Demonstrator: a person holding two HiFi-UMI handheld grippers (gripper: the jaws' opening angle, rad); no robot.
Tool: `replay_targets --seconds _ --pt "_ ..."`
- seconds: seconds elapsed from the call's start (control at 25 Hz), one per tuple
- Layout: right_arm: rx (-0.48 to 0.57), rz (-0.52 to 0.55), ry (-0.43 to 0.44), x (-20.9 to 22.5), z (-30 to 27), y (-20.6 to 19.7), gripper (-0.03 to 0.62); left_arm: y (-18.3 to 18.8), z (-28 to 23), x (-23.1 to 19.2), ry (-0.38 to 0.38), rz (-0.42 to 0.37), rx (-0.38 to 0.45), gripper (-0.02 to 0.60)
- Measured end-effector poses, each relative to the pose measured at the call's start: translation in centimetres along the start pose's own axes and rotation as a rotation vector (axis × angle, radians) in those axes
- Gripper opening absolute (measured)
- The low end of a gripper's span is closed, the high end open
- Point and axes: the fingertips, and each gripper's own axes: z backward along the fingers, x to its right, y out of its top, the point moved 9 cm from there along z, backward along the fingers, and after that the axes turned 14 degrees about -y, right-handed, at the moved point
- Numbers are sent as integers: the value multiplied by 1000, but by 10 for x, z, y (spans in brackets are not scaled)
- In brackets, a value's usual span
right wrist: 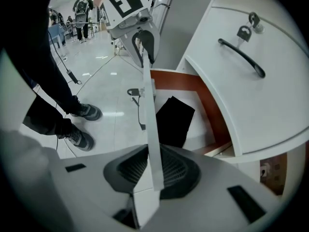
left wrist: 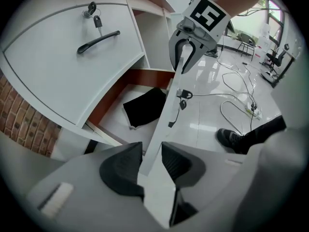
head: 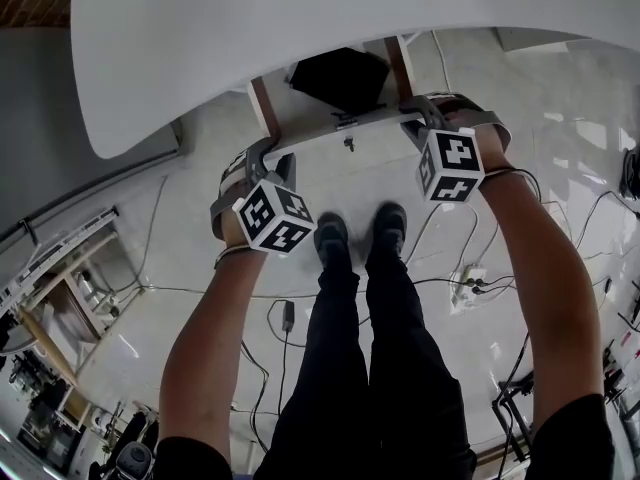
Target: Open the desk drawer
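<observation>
The white drawer front (head: 340, 126) sticks out from under the white desk top (head: 300, 18), with a key (head: 348, 144) hanging from its lock. My left gripper (head: 262, 154) grips the panel's left end and my right gripper (head: 421, 116) its right end. In the left gripper view the pads of the left gripper (left wrist: 152, 153) press both sides of the panel's edge (left wrist: 166, 115). In the right gripper view the right gripper (right wrist: 153, 166) is likewise shut on the edge (right wrist: 147, 110). A flat black object (left wrist: 145, 108) lies inside the open drawer.
Above the drawer is a curved white panel (left wrist: 58, 71) with a black handle (left wrist: 98, 41) and keys in its lock. Cables and a power strip (head: 470, 286) lie on the glossy floor. The person's shoes (head: 332, 236) stand just behind the drawer.
</observation>
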Motion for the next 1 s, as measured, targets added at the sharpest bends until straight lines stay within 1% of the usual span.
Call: replay_targets --seconds 0.08,0.16,0.24,0.32,0.4,0.48,0.56,0.64,0.72,0.84,1.0 --pt "9 20 7 0 1 1 83 -1 1 -1 -21 17 0 129" --pt "17 44 26 -1 2 -2 80 1 3 1 -69 28 -2 124" --pt "19 59 48 -2 5 -9 77 4 1 10 -107 6 -3 111" --pt "17 64 60 -3 7 -12 77 5 0 18 -106 -8 7 104" --pt "14 82 74 -6 8 -9 76 1 1 21 -103 31 25 111" --pt "7 99 87 -13 8 -6 74 -4 1 27 -107 55 22 114" --pt "-3 107 94 -27 9 -4 71 -10 -2 35 -109 45 5 114" --pt "-4 90 88 -34 10 -3 69 -13 -4 39 -105 31 3 115" --pt "-3 66 77 -31 9 -4 71 -12 -4 36 -101 22 3 114" --pt "0 63 75 -25 5 -7 71 -7 -6 30 -103 28 -7 114" --pt "6 59 90 -36 9 -7 71 -12 -7 39 -122 22 -17 114"
